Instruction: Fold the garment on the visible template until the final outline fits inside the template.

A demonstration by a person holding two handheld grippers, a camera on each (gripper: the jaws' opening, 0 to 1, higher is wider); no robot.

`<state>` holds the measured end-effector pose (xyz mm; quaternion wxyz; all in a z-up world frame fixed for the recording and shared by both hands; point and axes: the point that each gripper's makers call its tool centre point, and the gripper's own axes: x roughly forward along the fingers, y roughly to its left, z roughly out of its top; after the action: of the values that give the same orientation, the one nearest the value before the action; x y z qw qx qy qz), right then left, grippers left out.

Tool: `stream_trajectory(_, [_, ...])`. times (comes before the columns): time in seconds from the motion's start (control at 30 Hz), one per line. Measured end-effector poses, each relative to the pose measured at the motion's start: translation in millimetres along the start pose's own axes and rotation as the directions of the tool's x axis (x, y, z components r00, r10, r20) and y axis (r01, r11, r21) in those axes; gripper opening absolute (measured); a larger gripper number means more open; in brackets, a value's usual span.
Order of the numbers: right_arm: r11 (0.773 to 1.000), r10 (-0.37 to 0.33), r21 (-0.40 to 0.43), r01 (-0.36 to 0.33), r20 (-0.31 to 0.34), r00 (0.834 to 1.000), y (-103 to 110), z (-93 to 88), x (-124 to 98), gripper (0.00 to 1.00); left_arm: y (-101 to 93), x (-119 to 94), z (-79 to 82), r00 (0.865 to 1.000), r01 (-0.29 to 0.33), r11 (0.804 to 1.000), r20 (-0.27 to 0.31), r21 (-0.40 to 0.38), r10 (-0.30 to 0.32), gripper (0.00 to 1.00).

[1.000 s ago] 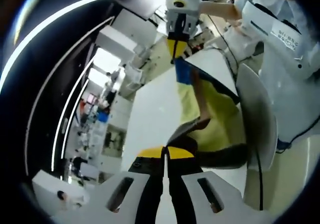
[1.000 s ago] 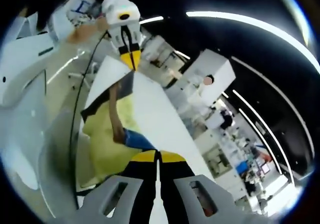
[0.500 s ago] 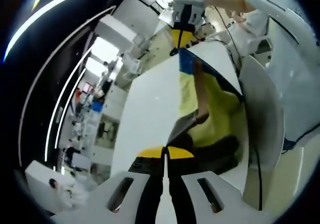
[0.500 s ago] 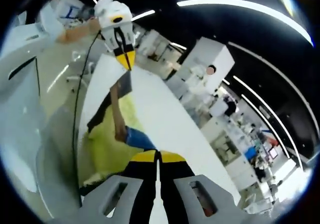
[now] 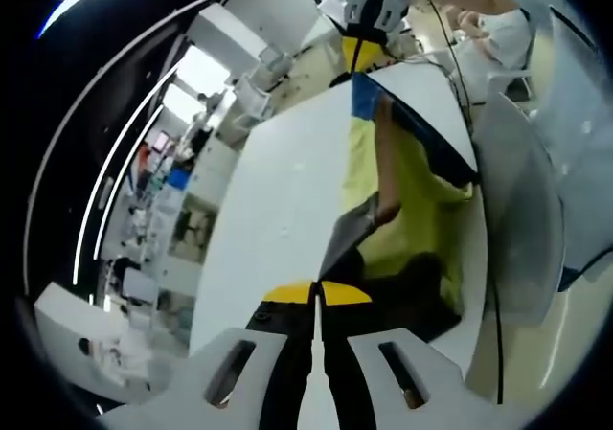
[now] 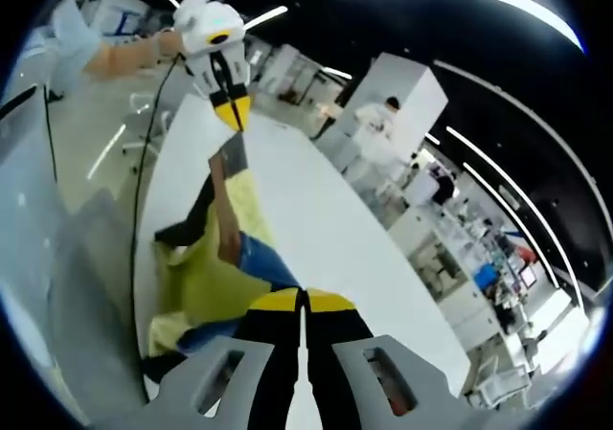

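Holding the garment stretched between them, both grippers have their fingers pressed together on cloth. The left gripper pinches a dark edge at one end; in the right gripper view it appears far off at the top, clamped on that same dark corner. The right gripper is closed on a blue part at the other end, and the left gripper view shows it up top gripping the blue corner.

The garment is yellow with dark and blue parts. It hangs in a sagging line between the two grips, its lower portion draping onto the white table near one long edge. Whether a template lies under it cannot be told; no outline is visible on the table.

Judging by this, the cloth is being lifted to carry one edge over for a fold. The risks come from the slack. The middle droops and looks twisted, so if it is laid down as is, a hidden pleat could stay in the fold and spoil the outline. The cloth also sits close to the table edge, so the loose side could slide off and drag the rest with it. Uneven pull from the two hands could skew the fold line. A thin pinch on a hem could slip if tension rises.
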<state>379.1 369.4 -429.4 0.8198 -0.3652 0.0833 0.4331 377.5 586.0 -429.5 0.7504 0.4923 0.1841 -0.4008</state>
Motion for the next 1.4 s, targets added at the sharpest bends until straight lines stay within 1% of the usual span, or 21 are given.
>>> stream_trajectory(0.17, [1.0, 0.003, 0.023, -0.003, -0.014, 1.0, -5.3, -9.0, 15.7, 0.01, 4.6, 15.6, -8.2, 1.0, 0.003, 0.999, -0.009, -0.032, -0.003, 0.0])
stream_trajectory(0.3, [1.0, -0.023, 0.011, 0.023, -0.028, 0.999, -12.9, -15.6, 28.7, 0.01, 9.1, 27.9, -13.6, 1.0, 0.004, 0.999, -0.026, -0.042, -0.005, 0.0])
stream_trajectory(0.47, [0.999, -0.024, 0.035, 0.025, -0.033, 0.999, -19.4, -21.0, 42.8, 0.01, 15.7, 43.0, -22.4, 0.999, 0.009, 0.997, -0.037, -0.072, -0.012, 0.0])
stream_trajectory(0.53, [0.999, -0.024, 0.042, 0.026, -0.042, 0.999, -21.6, -25.4, 48.5, 0.01, 15.3, 48.6, -26.2, 0.999, 0.023, 0.995, -0.038, -0.092, -0.027, 0.0])
stream_trajectory(0.6, [0.999, -0.023, 0.047, 0.025, -0.047, 0.999, -23.0, -30.0, 54.2, 0.01, 16.1, 55.3, -30.8, 0.999, 0.024, 0.994, -0.042, -0.105, -0.028, 0.0])
stream_trajectory(0.73, [0.997, -0.016, 0.076, 0.022, -0.07, 0.997, -26.3, -45.0, 66.1, 0.01, 17.5, 71.1, -44.7, 0.998, 0.031, 0.988, -0.052, -0.152, -0.039, 0.0])
stream_trajectory(0.83, [0.996, -0.009, 0.09, 0.017, -0.09, 0.996, -27.5, -54.6, 74.1, 0.01, 17.3, 81.8, -51.6, 0.997, 0.04, 0.983, -0.057, -0.181, -0.051, 0.0])
stream_trajectory(0.97, [0.993, -0.004, 0.113, 0.015, -0.102, 0.995, -27.3, -62.7, 82.8, 0.01, 17.4, 92.5, -54.2, 0.997, 0.044, 0.979, -0.059, -0.197, -0.056, 0.0])
stream_trajectory(1.07, [0.994, -0.003, 0.111, 0.016, -0.115, 0.993, -26.7, -68.3, 89.3, 0.01, 17.6, 100.0, -56.6, 0.996, 0.046, 0.979, -0.065, -0.201, -0.06, 0.0])
stream_trajectory(1.2, [0.991, 0.003, 0.13, 0.014, -0.128, 0.992, -32.7, -80.5, 101.3, 0.01, 16.8, 110.3, -61.6, 0.995, 0.055, 0.973, -0.068, -0.224, -0.072, 0.0])
stream_trajectory(1.4, [0.987, 0.013, 0.157, 0.01, -0.15, 0.989, -22.6, -94.1, 110.2, 0.01, 12.3, 125.9, -71.0, 0.993, 0.067, 0.968, -0.08, -0.242, -0.088, 0.0])
